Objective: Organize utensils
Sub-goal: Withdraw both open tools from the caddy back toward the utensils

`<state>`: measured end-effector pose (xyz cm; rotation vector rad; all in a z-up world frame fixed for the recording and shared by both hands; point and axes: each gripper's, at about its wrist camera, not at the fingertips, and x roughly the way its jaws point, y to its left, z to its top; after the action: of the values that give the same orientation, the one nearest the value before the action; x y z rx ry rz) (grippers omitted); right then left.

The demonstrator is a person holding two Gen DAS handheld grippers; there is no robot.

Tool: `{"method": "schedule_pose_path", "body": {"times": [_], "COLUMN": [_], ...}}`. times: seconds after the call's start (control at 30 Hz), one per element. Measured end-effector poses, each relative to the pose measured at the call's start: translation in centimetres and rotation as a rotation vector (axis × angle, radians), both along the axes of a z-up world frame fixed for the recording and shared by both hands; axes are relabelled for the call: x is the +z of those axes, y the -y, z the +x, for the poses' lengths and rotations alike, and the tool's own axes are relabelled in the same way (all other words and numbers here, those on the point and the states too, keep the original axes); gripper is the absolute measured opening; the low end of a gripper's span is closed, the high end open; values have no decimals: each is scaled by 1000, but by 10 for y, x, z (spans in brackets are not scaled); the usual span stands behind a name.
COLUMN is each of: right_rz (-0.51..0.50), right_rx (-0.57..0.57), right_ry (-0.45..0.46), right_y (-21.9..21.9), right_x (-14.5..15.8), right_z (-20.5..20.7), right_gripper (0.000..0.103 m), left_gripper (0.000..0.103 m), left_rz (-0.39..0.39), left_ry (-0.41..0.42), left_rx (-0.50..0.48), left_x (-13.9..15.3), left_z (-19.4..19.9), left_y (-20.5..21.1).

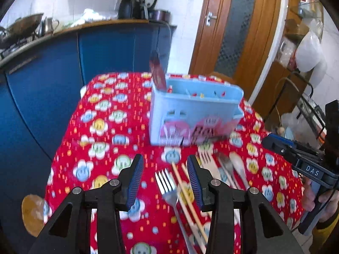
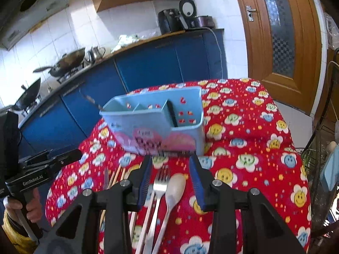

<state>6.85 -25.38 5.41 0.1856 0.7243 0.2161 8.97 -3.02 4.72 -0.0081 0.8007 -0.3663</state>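
Lying on the red flower-print cloth of the counter (image 2: 250, 131), the loose utensils fill the lower middle of both views: a metal fork (image 2: 157, 188) and a pale spoon (image 2: 174, 188) side by side in the right wrist view, with wooden chopsticks (image 1: 186, 192) and a second fork (image 1: 168, 187) beside them in the left wrist view. A wooden fork (image 1: 208, 162) lies just past the chopsticks, near the caddy's base.

Behind them, at frame centre, stands the light blue utensil caddy (image 1: 195, 114), upright on the cloth, with divided compartments and a pink picture on its front. A dark handle (image 1: 157, 72) pokes up from its left-end compartment; what it belongs to is too blurred to tell.

The left hand-held gripper (image 1: 165, 177) hangs above the cloth with its blue-padded jaws spread apart and grasping nothing; the second fork and chopsticks show in the gap beneath it. The right hand-held gripper (image 2: 170, 180) is likewise spread wide and released, over the fork and spoon.

Beyond the counter, blue cabinets (image 2: 148, 63) run across the upper left of the frame, a wok (image 2: 67, 61) sits on the stove, and a wooden door (image 1: 237, 27) stands at upper right.
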Motion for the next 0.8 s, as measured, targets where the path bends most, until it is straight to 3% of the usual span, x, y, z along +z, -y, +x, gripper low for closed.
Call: {"method": "schedule_pose_path", "body": {"times": [0.6, 0.8], "right_rz": [-88, -115], "right_rx": [49, 65], "right_ry": [-284, -344], "right_y": [-20, -22], "right_x": [-40, -46], "right_z": [-1, 5], "right_gripper": [39, 39], "left_gripper": [44, 30], "left_rz": [79, 78], "left_ry": [-250, -305], "left_rx": [-55, -73], "left_x": [-52, -63], "left_z": [-1, 4], "left_y": [8, 11]}}
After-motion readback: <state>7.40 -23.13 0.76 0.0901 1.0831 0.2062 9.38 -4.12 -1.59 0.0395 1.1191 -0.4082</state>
